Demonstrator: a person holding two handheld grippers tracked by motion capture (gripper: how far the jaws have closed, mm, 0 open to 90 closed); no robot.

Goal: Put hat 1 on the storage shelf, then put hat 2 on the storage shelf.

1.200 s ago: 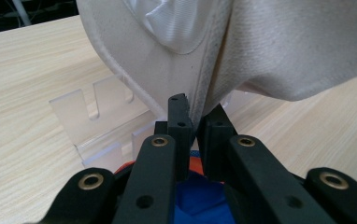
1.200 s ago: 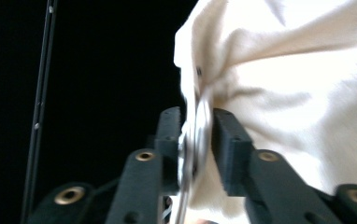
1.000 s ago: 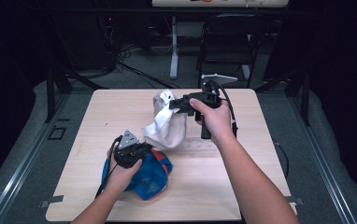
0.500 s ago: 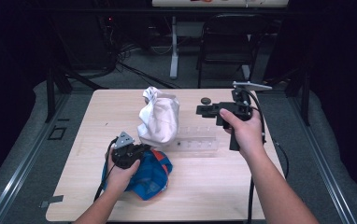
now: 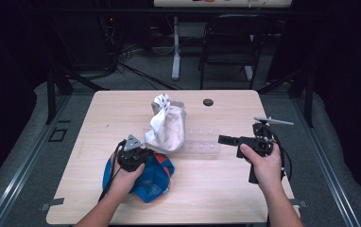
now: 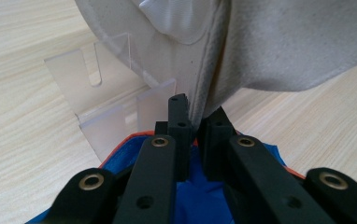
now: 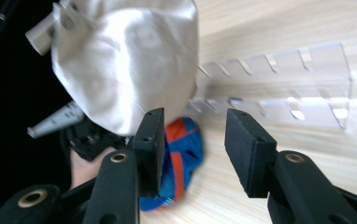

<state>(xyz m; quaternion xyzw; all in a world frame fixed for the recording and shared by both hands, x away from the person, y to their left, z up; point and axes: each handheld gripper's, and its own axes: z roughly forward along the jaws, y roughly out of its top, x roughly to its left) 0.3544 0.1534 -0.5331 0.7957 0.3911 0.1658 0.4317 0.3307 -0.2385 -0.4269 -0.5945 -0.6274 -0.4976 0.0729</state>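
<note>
The blue cap (image 5: 143,176) is pinned by the shut left gripper (image 5: 132,156); the right gripper (image 5: 226,140), empty with jaws just opened partway, is best brought level toward the white cap (image 5: 167,127) on the rack (image 5: 202,142).

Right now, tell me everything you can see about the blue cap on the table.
The blue cap is soft fabric, bright blue with orange-red trim and panels. It lies crumpled on the wooden table near its front left, below the white cap and beside the clear plastic rack. The left gripper rests on top of it, shut; what its tips pinch is unclear.
</note>
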